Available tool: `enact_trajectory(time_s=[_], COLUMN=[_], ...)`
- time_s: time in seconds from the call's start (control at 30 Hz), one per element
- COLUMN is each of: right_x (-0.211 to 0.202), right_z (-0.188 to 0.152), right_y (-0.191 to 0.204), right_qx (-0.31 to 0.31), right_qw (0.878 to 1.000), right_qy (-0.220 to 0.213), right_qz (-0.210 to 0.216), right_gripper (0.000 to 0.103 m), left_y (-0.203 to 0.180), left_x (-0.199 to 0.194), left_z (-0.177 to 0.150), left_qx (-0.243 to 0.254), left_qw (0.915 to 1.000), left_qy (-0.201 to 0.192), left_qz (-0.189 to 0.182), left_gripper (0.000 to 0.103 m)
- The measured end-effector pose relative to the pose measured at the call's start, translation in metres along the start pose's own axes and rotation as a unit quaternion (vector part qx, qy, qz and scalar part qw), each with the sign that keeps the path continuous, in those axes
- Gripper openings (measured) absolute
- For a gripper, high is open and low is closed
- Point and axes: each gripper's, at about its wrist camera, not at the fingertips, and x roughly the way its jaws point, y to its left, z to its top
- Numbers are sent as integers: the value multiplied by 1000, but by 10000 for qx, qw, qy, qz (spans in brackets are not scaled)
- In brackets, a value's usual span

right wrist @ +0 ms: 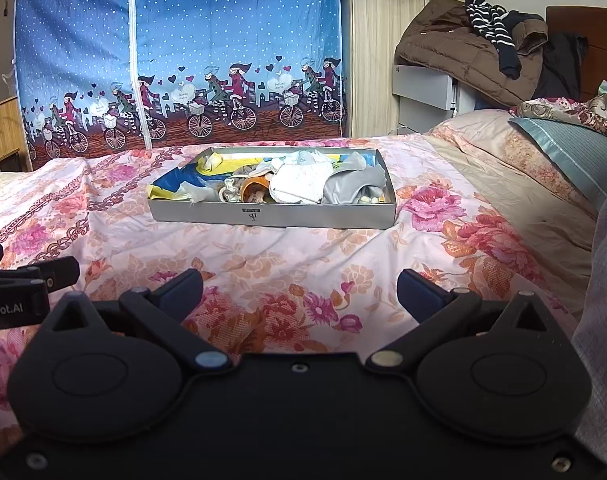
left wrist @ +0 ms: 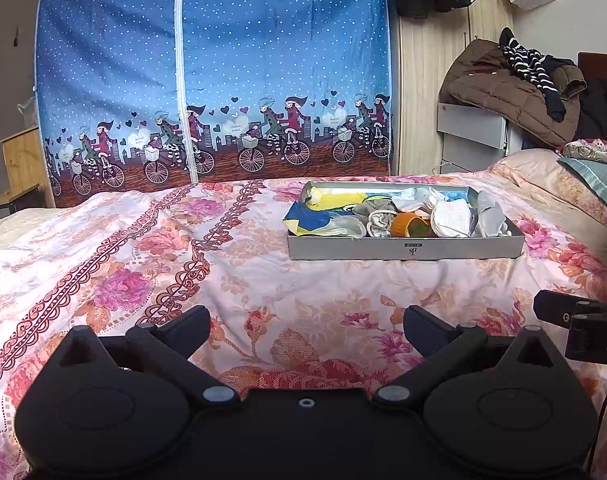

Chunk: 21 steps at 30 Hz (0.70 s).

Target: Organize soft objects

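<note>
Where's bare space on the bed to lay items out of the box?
Free: the floral bedspread between both open grippers and the grey box, plus the wide stretch left of the box toward the blue wardrobe cover. Crowded: inside the box, heaped with soft items; pillows close off the right.

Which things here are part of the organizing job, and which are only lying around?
Job:
- grey box
- soft cloth items inside it
- left gripper, right gripper, both open and empty

Lying about:
- brown coat
- striped garment
- pillow

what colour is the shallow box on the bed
Grey; the shallow box shows best in the right wrist view.
</note>
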Motion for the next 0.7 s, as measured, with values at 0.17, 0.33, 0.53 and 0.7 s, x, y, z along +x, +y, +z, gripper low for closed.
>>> enact_trajectory(time_s=[0.17, 0.33, 0.53, 0.7], right_x=[0, 0, 0, 0], right_z=[0, 0, 0, 0], right_y=[0, 0, 0, 1], right_qx=[-1, -1, -1, -2], right_qw=[10000, 10000, 10000, 10000], right_qy=[2, 2, 1, 3], right_qz=[1, -1, -2, -3], right_gripper=[103, 103, 103, 103], left_y=[0, 0, 0, 0], left_x=[0, 0, 0, 0], left_z=[0, -1, -1, -2], left_qx=[-9, 9, 15, 49], left_qw=[10000, 10000, 10000, 10000], left_qy=[-1, -3, 18, 14], left_qz=[-1, -7, -25, -29], left_gripper=[102, 102, 102, 102])
